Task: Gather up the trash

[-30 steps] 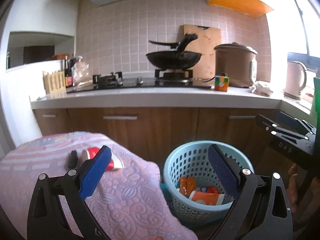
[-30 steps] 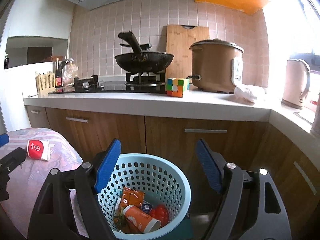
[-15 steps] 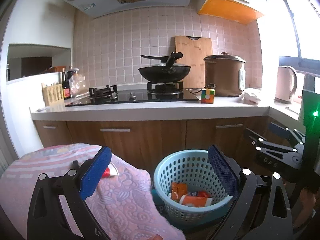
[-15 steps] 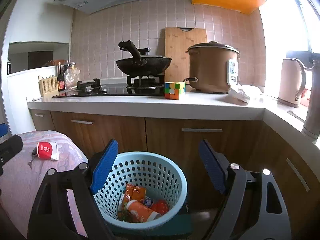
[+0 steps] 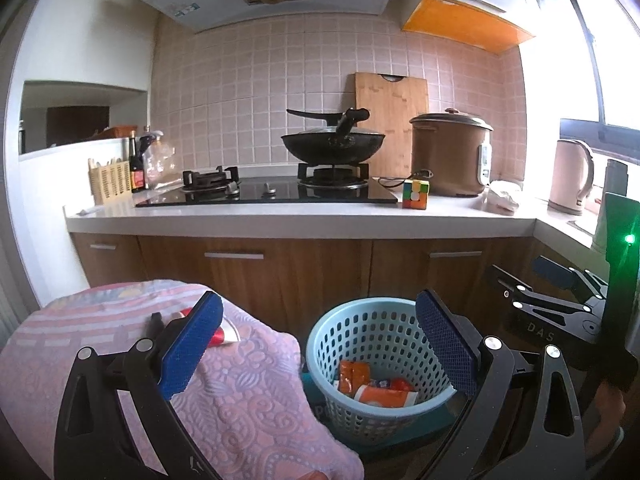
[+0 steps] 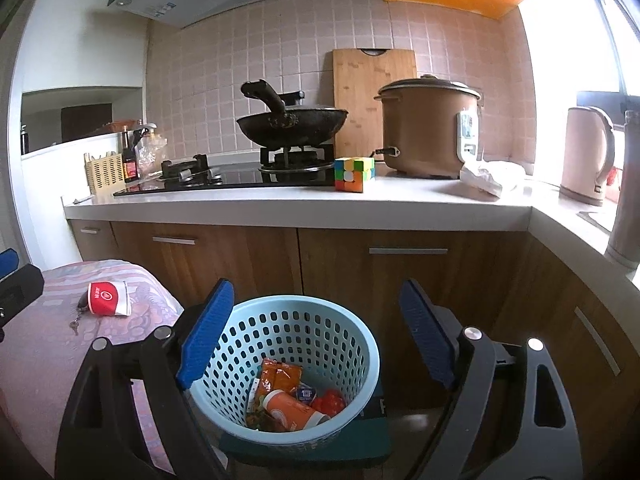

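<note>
A light blue perforated trash basket (image 5: 352,320) (image 6: 360,336) stands on the floor below the counter. It holds an orange cup (image 6: 294,410), an orange packet (image 6: 280,376) and a red item (image 6: 330,400). A crushed red and white paper cup (image 6: 107,298) lies on the pink-clothed table (image 6: 48,344), beside a key fob; in the left wrist view the cup (image 5: 224,334) is partly hidden by my left finger. My left gripper (image 5: 318,344) is open and empty above the table edge and basket. My right gripper (image 6: 316,332) is open and empty above the basket.
The kitchen counter (image 6: 280,204) behind carries a stove with a black wok (image 6: 292,124), a colour cube (image 6: 354,174), a brown rice cooker (image 6: 428,128), a crumpled white bag (image 6: 490,174) and a kettle (image 6: 586,156). Wooden cabinets (image 6: 248,260) stand close behind the basket.
Both grippers have pulled back and up from the basket, so more of the counter and wall shows. Both stay open and empty.
</note>
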The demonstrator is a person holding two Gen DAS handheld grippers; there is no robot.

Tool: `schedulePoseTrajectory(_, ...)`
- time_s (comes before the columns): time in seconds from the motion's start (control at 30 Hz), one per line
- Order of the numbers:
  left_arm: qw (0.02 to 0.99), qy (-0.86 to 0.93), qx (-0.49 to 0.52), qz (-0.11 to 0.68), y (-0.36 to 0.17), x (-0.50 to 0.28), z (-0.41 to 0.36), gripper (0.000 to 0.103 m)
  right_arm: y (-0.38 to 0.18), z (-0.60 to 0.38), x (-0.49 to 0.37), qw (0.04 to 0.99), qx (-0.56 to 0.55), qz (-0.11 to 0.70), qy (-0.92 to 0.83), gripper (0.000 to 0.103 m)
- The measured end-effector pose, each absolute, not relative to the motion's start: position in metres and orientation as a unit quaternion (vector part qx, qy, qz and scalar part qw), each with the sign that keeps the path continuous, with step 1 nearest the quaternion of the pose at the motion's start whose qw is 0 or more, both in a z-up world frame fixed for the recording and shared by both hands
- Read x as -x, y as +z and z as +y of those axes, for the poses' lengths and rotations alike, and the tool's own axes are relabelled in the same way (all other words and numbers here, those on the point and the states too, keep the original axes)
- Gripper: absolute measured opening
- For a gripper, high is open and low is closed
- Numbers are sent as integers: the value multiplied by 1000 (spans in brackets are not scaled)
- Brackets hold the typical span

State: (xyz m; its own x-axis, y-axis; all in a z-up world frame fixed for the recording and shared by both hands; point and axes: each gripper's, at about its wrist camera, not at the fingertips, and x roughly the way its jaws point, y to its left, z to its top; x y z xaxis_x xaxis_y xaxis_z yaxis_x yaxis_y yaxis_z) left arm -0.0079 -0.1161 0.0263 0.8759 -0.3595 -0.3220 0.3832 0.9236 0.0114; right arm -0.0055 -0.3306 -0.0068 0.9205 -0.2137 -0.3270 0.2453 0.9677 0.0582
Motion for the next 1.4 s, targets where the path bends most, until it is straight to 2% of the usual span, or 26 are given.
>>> schedulePoseTrajectory(1.4,968,-169,-22,183,24,11,-96,94,-5,-301,5,980,-28,174,-97,85)
